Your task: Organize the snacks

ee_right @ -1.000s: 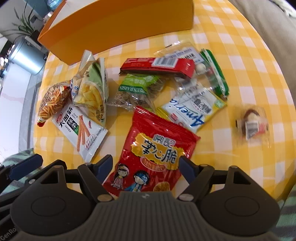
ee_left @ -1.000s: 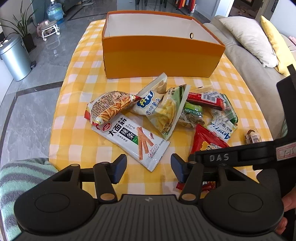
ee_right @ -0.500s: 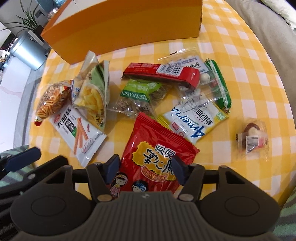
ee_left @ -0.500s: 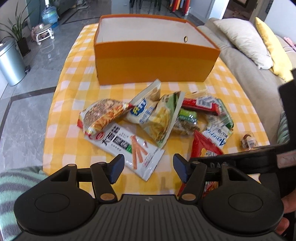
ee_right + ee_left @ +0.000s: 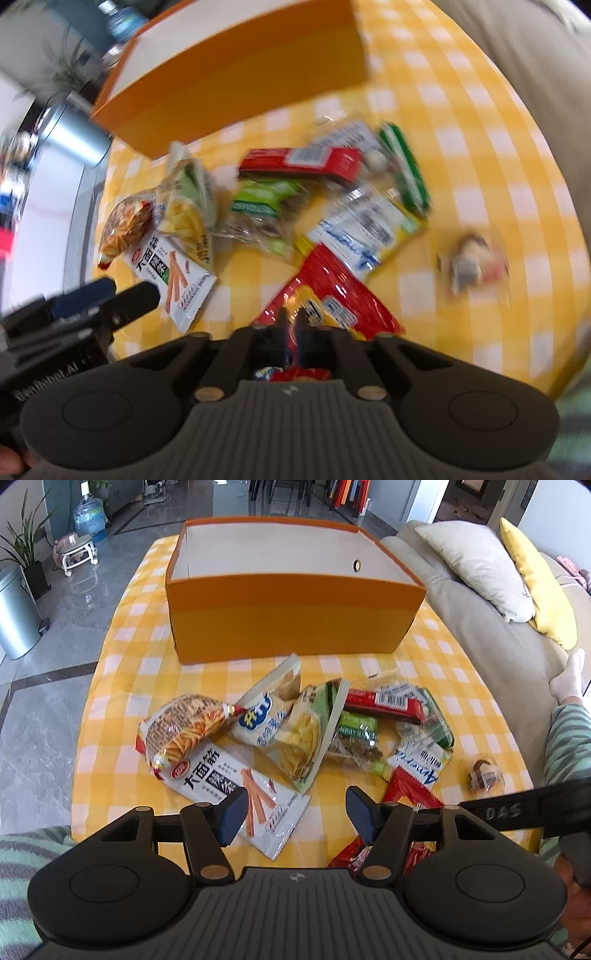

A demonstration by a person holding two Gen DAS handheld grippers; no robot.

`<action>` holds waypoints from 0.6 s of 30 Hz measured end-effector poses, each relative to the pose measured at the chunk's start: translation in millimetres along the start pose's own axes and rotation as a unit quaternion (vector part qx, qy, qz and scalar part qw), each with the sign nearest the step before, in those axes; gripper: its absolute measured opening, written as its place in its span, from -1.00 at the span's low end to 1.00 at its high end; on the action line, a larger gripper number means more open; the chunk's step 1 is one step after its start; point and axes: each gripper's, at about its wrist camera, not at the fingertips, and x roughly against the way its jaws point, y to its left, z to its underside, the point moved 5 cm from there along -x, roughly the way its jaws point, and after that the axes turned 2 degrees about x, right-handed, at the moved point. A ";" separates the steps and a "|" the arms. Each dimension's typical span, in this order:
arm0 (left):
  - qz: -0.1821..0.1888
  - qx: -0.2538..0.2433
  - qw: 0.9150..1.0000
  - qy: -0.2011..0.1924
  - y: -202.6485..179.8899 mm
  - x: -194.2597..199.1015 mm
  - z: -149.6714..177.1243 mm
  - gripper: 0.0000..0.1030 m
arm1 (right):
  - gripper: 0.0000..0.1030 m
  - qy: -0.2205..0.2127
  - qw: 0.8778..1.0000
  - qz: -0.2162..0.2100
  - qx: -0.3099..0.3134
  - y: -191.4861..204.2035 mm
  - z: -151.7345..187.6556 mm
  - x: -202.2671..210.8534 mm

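Several snack packs lie in a heap on the yellow checked tablecloth (image 5: pixel 122 657), in front of an orange box (image 5: pixel 291 627) that looks empty. My right gripper (image 5: pixel 291 317) is shut on the near edge of the red snack bag (image 5: pixel 332 291), which also shows in the left wrist view (image 5: pixel 410 797). My left gripper (image 5: pixel 293 814) is open and empty, just above the near end of the white breadstick pack (image 5: pixel 240 786). A small wrapped sweet (image 5: pixel 485 775) lies apart at the right.
A grey sofa (image 5: pixel 491 627) with a white and a yellow cushion runs along the table's right side. A metal bin (image 5: pixel 14 613) and a plant stand on the floor at the left. The right gripper's arm (image 5: pixel 524 808) crosses the left view's lower right.
My right gripper has closed its fingers on the near edge of the red snack bag. My left gripper has drawn back and risen a little, still open.
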 end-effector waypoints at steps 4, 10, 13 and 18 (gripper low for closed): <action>-0.007 -0.001 1.000 0.010 2.4 -3.3 4.0 0.38 | 0.17 0.029 0.998 -0.015 -0.063 -12.9 6.3 -8.6; -0.045 0.012 0.999 -0.012 17.3 1.6 1.5 0.38 | 0.40 0.035 0.998 0.005 -0.056 3.8 1.8 -27.9; -0.082 0.006 0.996 -0.046 29.2 7.6 -7.5 0.55 | 0.40 0.018 1.000 0.022 -0.011 24.8 -2.5 -31.7; -0.140 -0.045 0.988 -0.055 42.7 0.7 -21.9 0.56 | 0.40 0.001 0.995 0.068 0.072 52.6 -2.9 -44.9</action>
